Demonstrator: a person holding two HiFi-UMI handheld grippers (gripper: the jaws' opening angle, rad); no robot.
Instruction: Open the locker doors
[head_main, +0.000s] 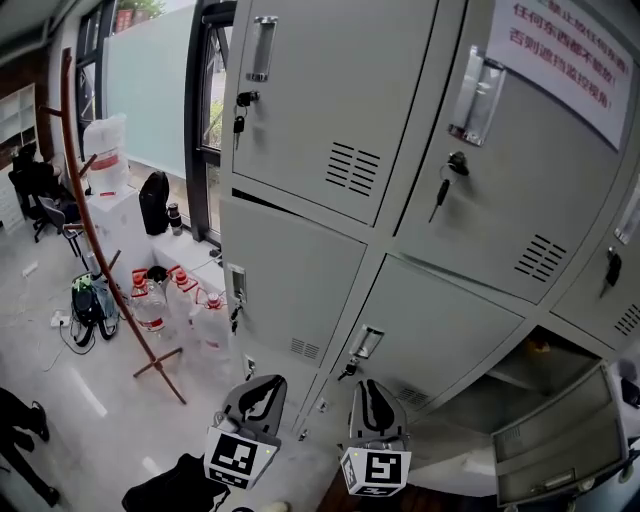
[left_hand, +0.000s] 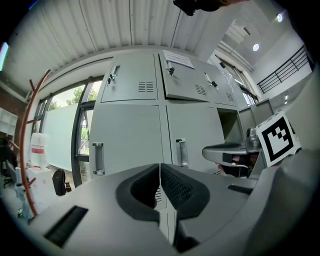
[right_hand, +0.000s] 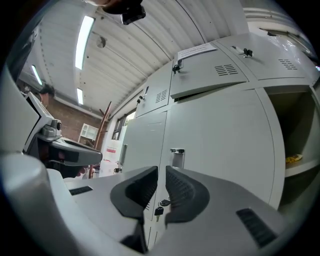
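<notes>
Inspector: Grippers first. What state is each in?

Assessor: The left gripper (left_hand: 160, 167) has its jaws pressed together and is empty. The right gripper (right_hand: 161, 172) shows a narrow gap between its jaws, with nothing between the pads. The key (right_hand: 159, 207) seen through that gap hangs on the door beyond.

Inspector: And the lockers?

Assessor: Both tools are held level, just short of the bottom row. The middle bottom door (head_main: 440, 330) is closed, and its handle (right_hand: 176, 157) is directly ahead of the right gripper. To its right, one bottom door (head_main: 560, 435) stands swung out with its compartment exposed. The left bottom door (head_main: 290, 270) and the upper doors (head_main: 340, 90) appear closed. Their edges look slightly gapped, though the wide lens may account for that.

Inspector: Which step is in hand?

Assessor: It is judged to be the approach to the next closed door, one being open. The next move calls for wider jaws on the right tool, lined up on the handle. The jaws would then close on it and pull outward along the hinge arc.
</notes>
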